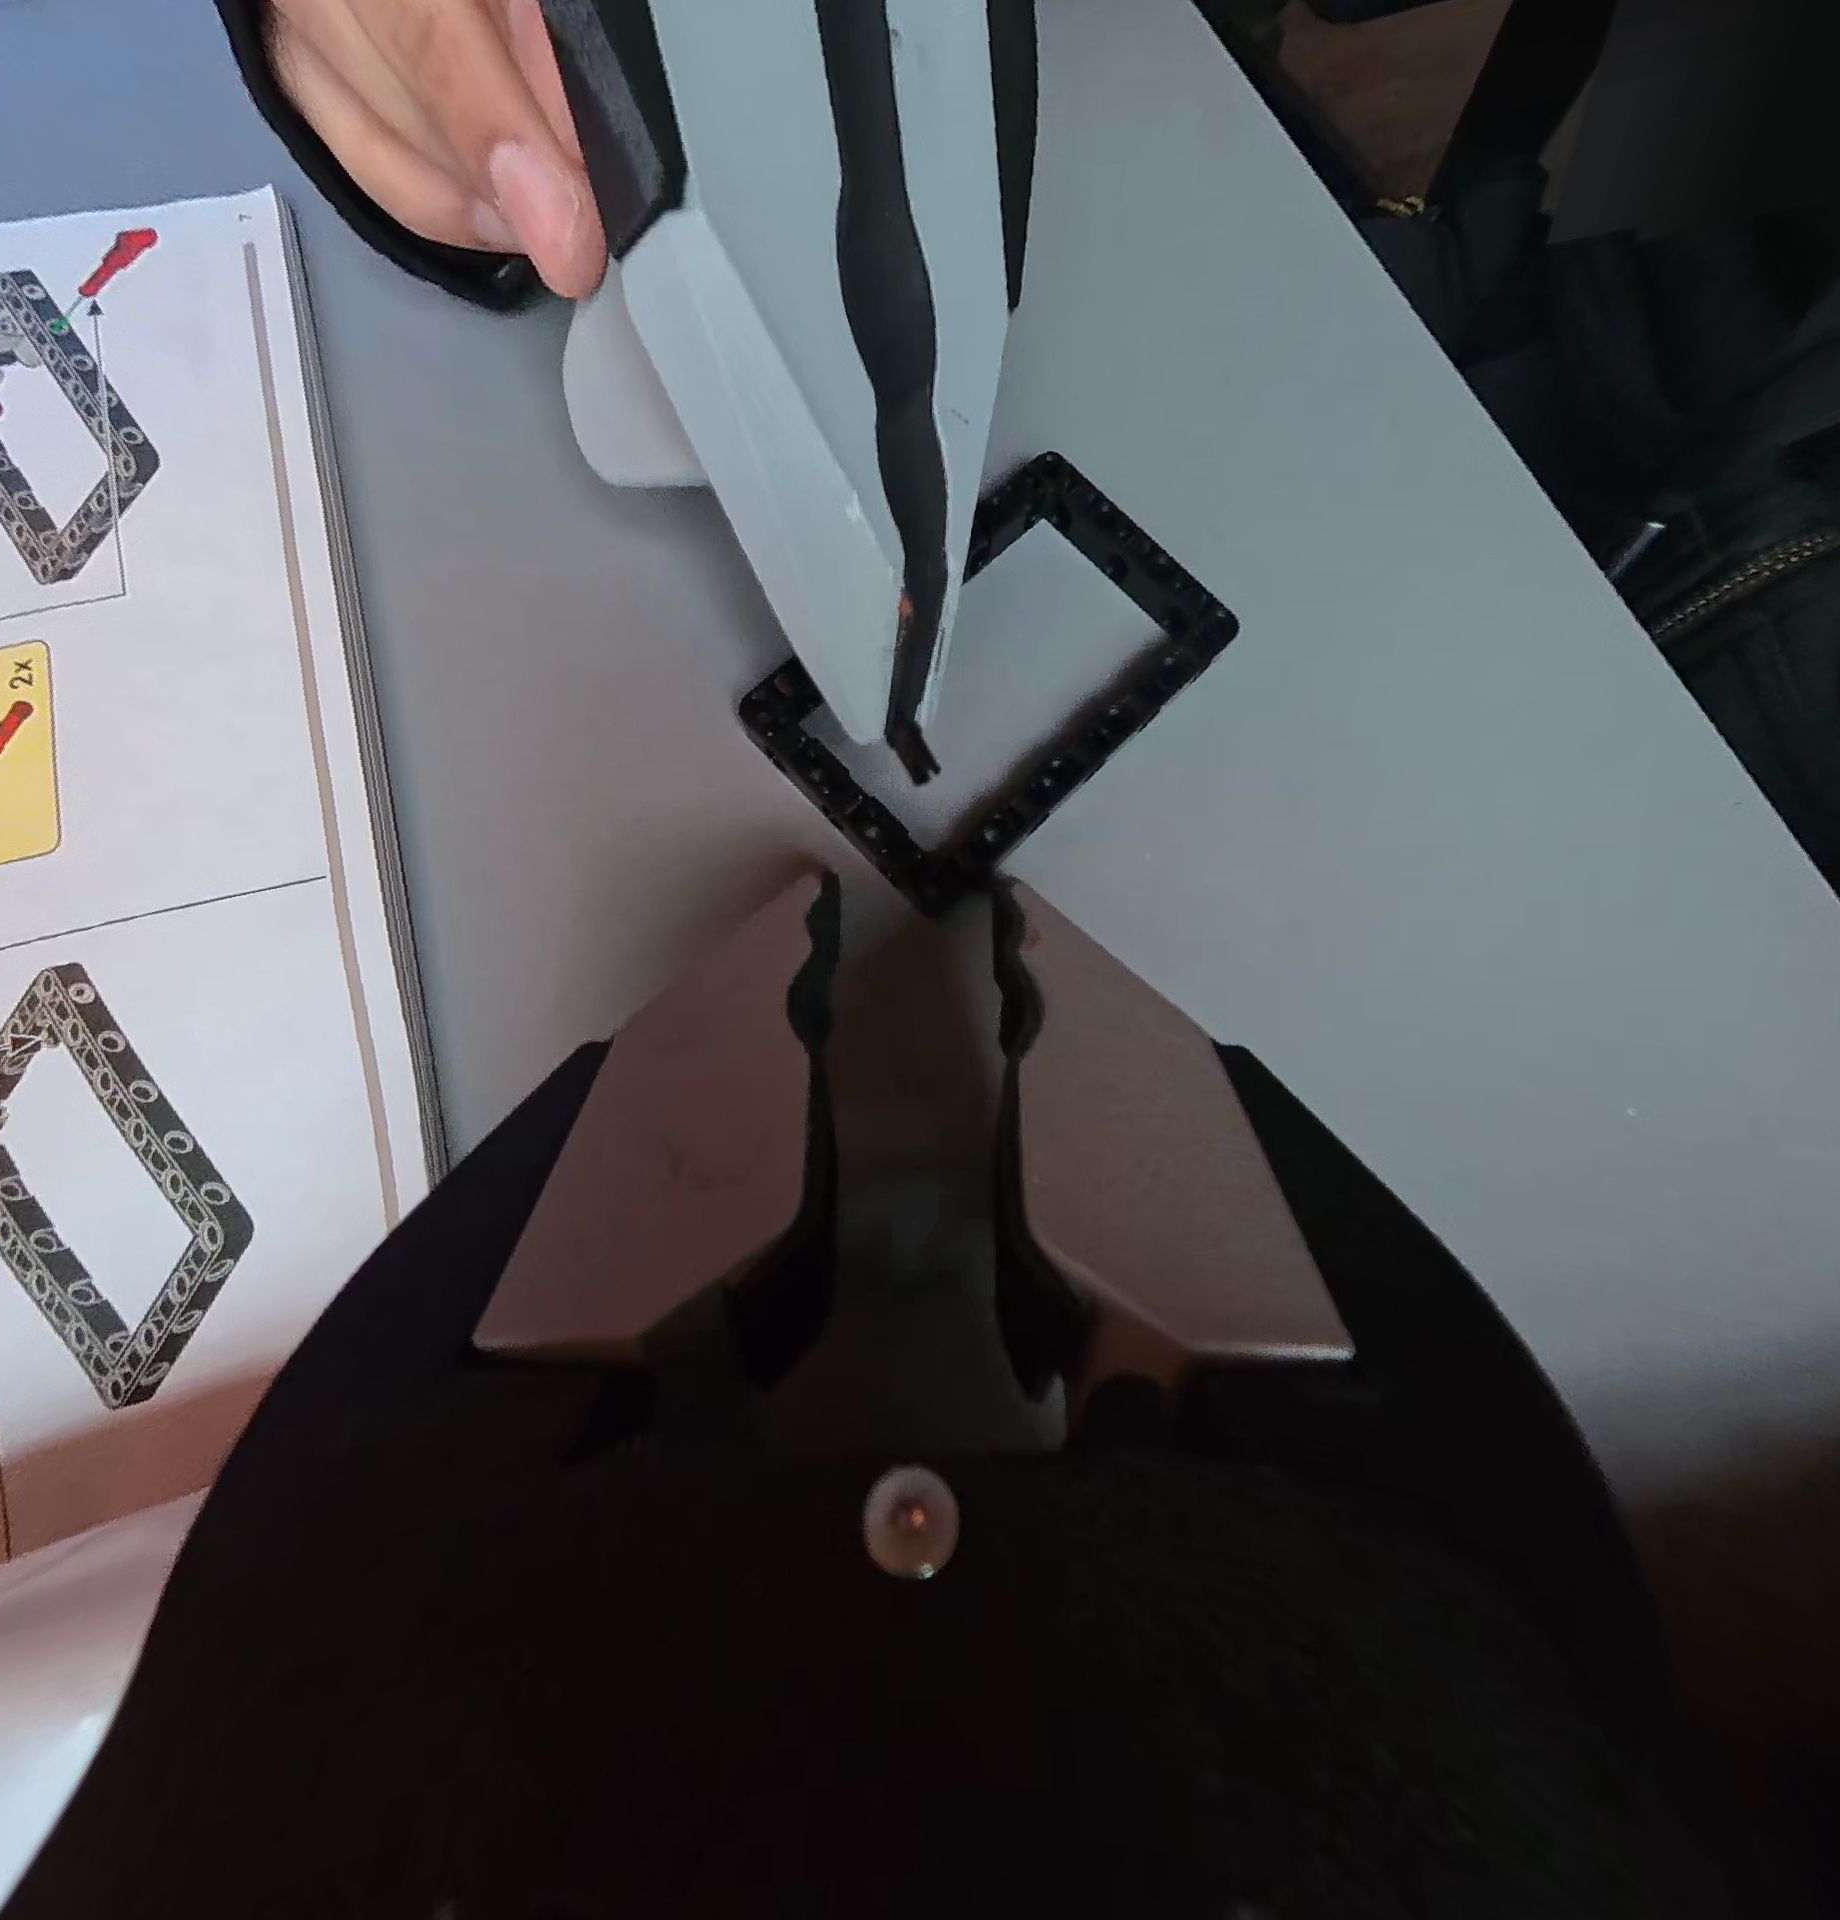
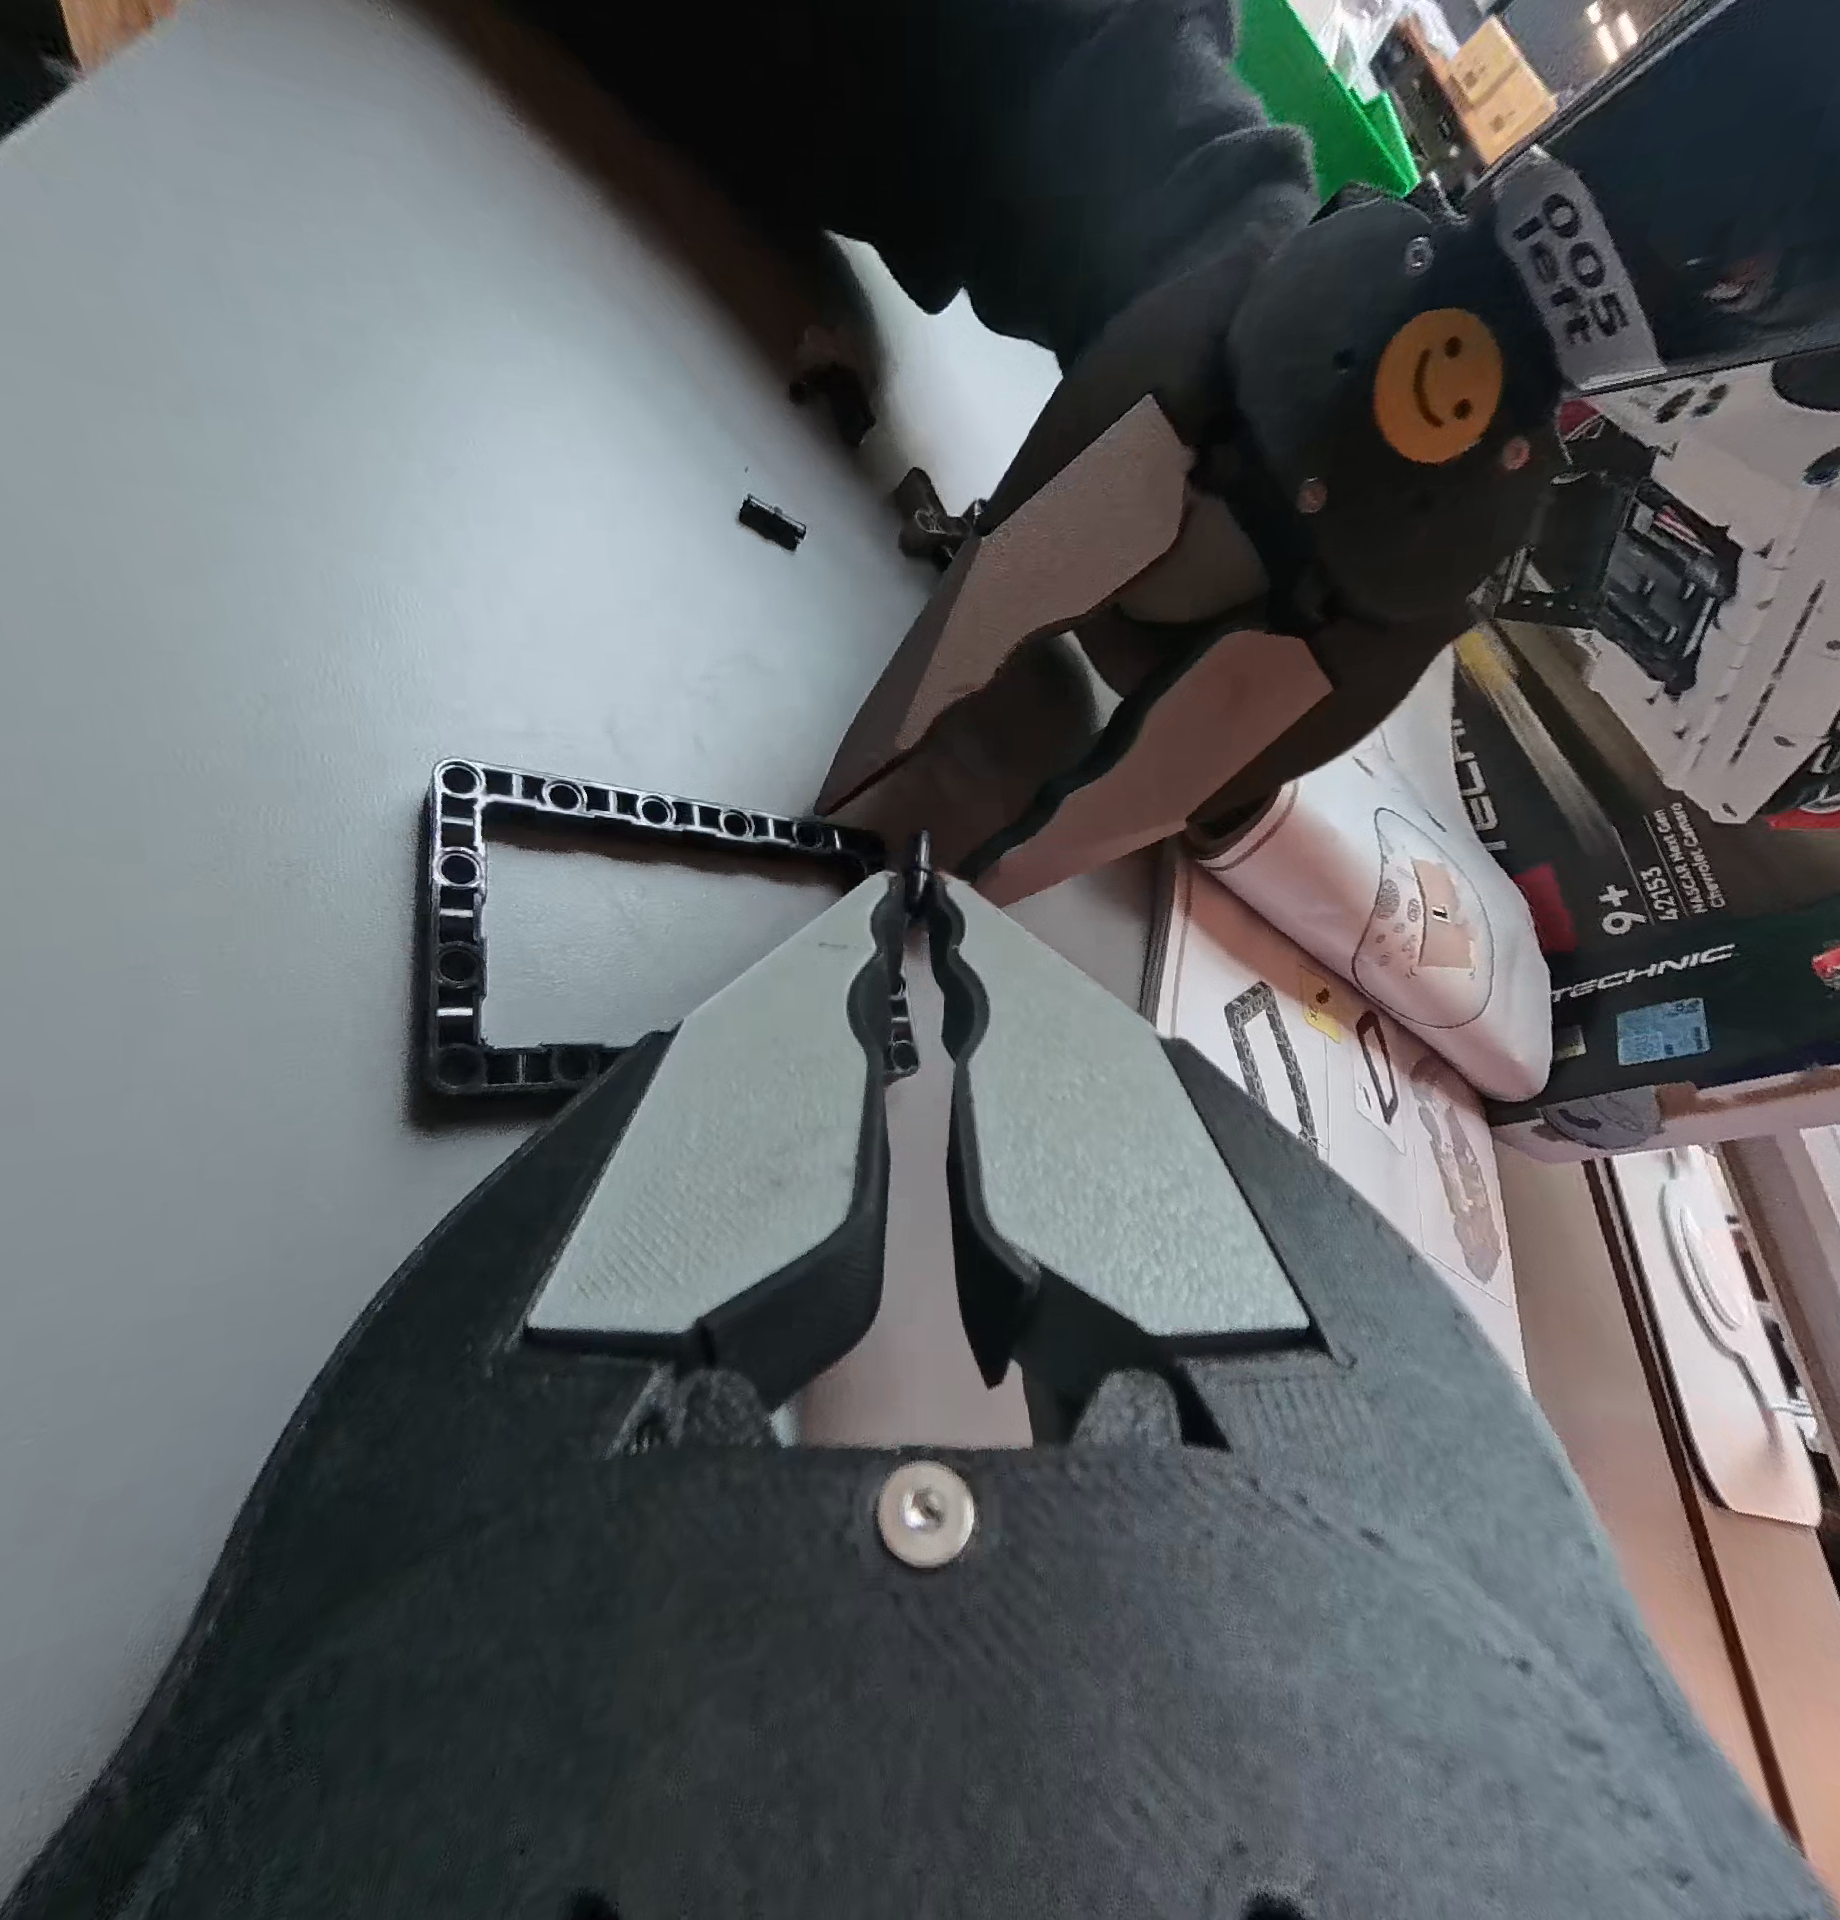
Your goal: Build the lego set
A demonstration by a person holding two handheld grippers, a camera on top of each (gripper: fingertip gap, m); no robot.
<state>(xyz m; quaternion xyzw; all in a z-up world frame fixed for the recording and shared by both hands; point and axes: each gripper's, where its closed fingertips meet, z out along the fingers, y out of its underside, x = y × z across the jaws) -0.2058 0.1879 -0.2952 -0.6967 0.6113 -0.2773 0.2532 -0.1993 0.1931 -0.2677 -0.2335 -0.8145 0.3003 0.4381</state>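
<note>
On the grey tabletop (image 1: 1311, 831) lies a flat black rectangular lego frame with pin holes (image 1: 1103, 717), and both tools meet at it. Left gripper (image 1: 911, 894): fingers point at the frame's near corner, jaws parted with a clear gap, nothing between them; tips sit just at the corner, contact unclear. Right gripper (image 2: 921, 883): comes in from the opposite side, angled down over the frame's inside, jaws pinched on a small black lego pin (image 2: 920, 854) that sticks out past the tips. A hand (image 1: 438, 135) in a dark sleeve holds that tool's body.

Left wrist view only: an open white instruction booklet (image 1: 168, 727) at far left, beside the frame.

Right wrist view only: a loose small black pin (image 2: 771, 522) and more dark pieces (image 2: 843, 384) further off on the table, the frame's full hole pattern (image 2: 459, 914), a yellow smiley sticker (image 2: 1440, 370) on the left tool, a dark printed set box (image 2: 1674, 883) at right.
</note>
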